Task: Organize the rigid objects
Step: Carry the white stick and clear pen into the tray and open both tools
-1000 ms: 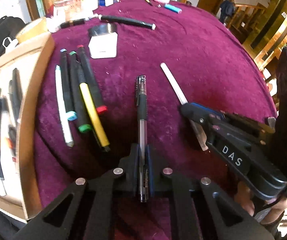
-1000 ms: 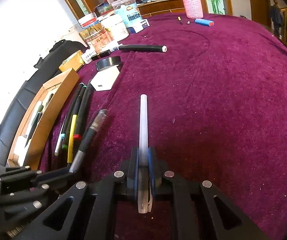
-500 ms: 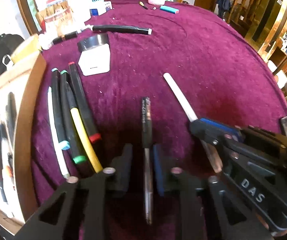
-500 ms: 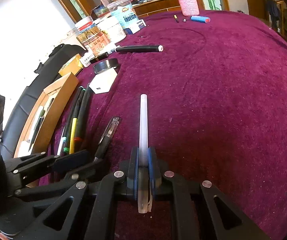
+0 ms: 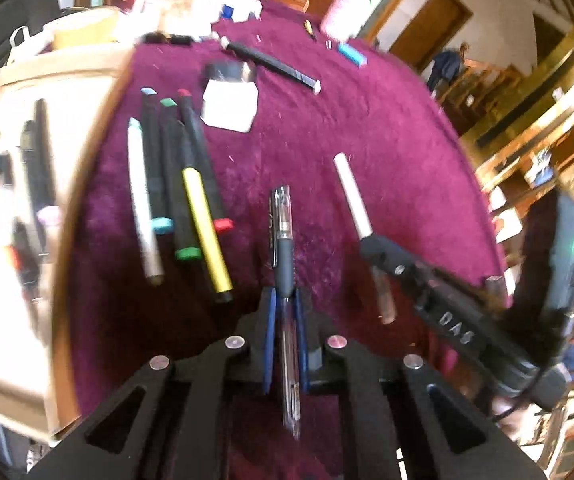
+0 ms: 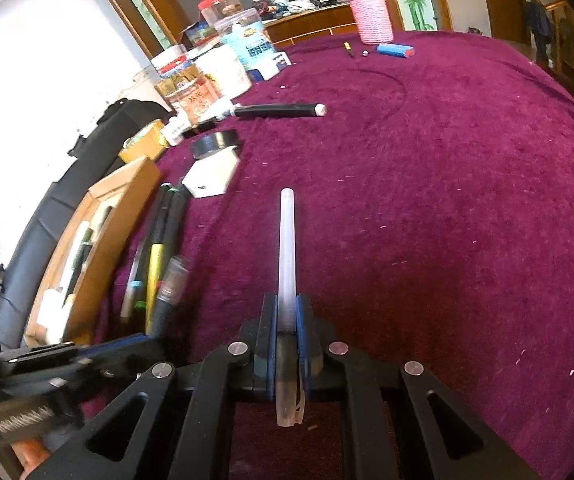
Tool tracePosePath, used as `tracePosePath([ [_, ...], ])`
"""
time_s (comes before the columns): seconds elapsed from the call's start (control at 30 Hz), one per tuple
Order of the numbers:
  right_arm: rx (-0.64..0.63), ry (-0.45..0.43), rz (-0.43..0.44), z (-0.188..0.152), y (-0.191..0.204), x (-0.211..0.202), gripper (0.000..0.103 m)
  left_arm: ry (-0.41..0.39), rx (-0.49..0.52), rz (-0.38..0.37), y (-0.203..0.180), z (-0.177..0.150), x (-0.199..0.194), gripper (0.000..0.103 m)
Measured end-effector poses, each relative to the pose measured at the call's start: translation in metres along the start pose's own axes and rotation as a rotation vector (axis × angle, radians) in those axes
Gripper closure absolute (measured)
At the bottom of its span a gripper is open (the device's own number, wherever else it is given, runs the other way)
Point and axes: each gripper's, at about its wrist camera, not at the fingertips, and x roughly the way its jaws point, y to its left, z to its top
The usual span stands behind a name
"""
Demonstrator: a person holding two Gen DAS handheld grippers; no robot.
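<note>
Pens [image 5: 175, 184] on purple velvet tablecloth [image 6: 447, 200]

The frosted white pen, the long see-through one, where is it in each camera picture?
Left wrist view: the frosted white plastic pen lies right of centre, slanting up-left, its near end in the right claw.
Right wrist view: the same pen runs straight up the middle from that claw.
Shared landmark: the white square plastic box, up-left of the pen in both.

2 low wrist views — sharing maroon tablecloth [image 5: 367, 128].
</note>
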Motion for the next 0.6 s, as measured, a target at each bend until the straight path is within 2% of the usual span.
tracePosePath([
  [0.1, -0.039, -0.021, 0.051, 0.003, 0.030, -0.011, 0.094, -0.058, -0.049, -0.031, 0.018, 0.002, -0.034, 0.094],
  [0.3, -0.147, -0.003, 0.197, 0.008, 0.106, -0.011, 0.094, -0.150, -0.143, 0.021, 0.073, 0.004, -0.080, 0.094],
  [0.43, -0.187, 0.036, 0.254, 0.014, 0.146, 0.007, 0.094, -0.178, -0.229, 0.059, 0.117, 0.008, -0.094, 0.094],
  [0.6, -0.220, 0.058, 0.262, 0.028, 0.181, 0.032, 0.094, -0.179, -0.309, 0.089, 0.160, 0.018, -0.087, 0.094],
])
